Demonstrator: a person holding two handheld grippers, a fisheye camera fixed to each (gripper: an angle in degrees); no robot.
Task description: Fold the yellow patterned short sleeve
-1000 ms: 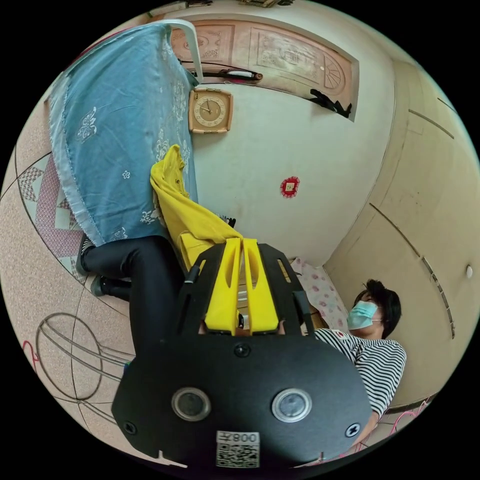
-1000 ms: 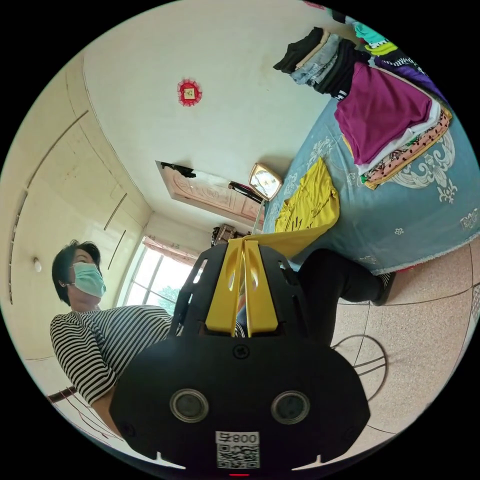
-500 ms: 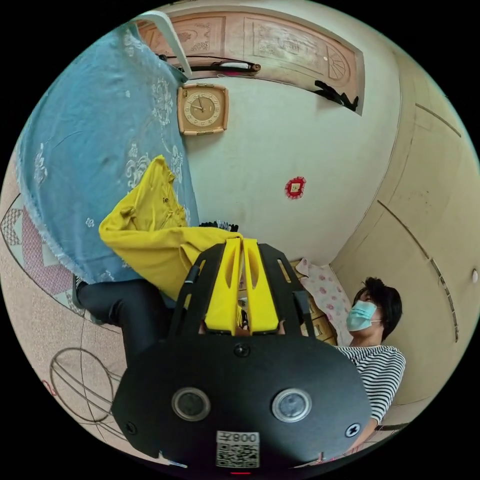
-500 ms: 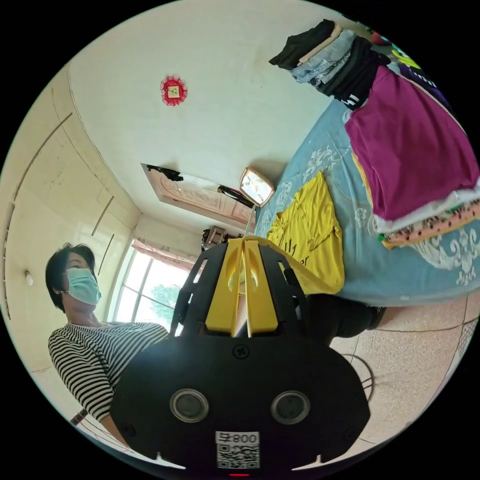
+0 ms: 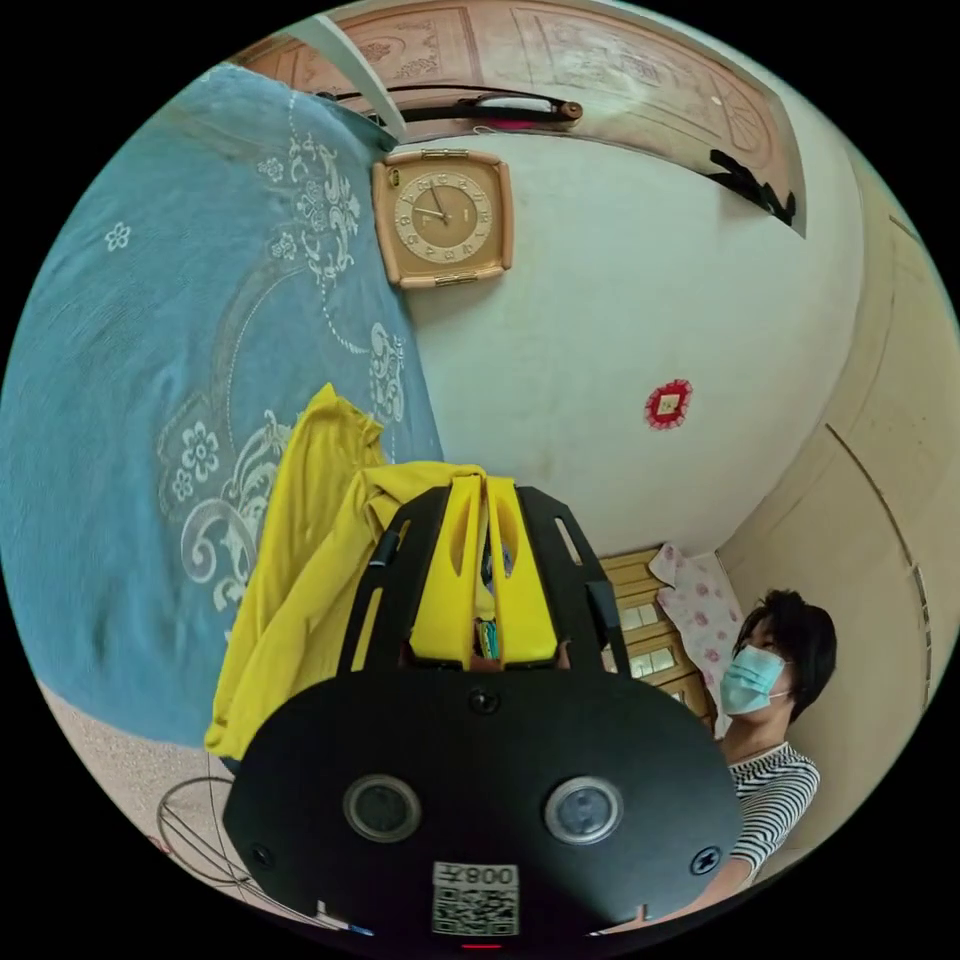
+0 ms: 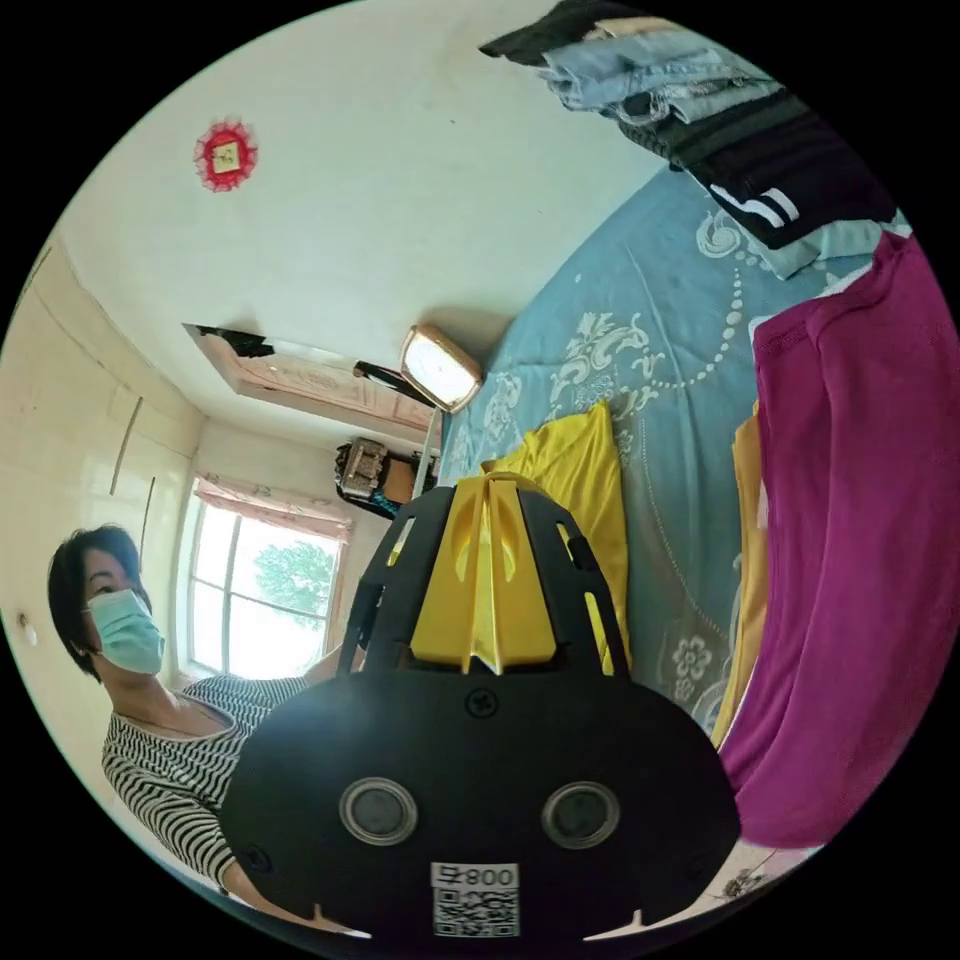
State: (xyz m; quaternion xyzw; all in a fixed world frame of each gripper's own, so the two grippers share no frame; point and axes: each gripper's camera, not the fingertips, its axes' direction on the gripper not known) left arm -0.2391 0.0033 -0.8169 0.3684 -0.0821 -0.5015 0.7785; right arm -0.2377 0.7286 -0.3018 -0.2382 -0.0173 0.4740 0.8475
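Both claws, left gripper (image 5: 484, 490) and right gripper (image 6: 488, 492), pinch the yellow short sleeve (image 5: 300, 560), which drapes from their tips onto the blue bedspread (image 5: 120, 400) beyond. Risk: thin fabric slips out, or the fold bunches unevenly near the magenta garment (image 6: 850, 560).

The left claw (image 5: 484, 490) had its jaws pressed together on a fold of the yellow shirt (image 5: 300, 560). The right claw (image 6: 490, 492) was likewise clamped, yellow cloth caught between its jaws.
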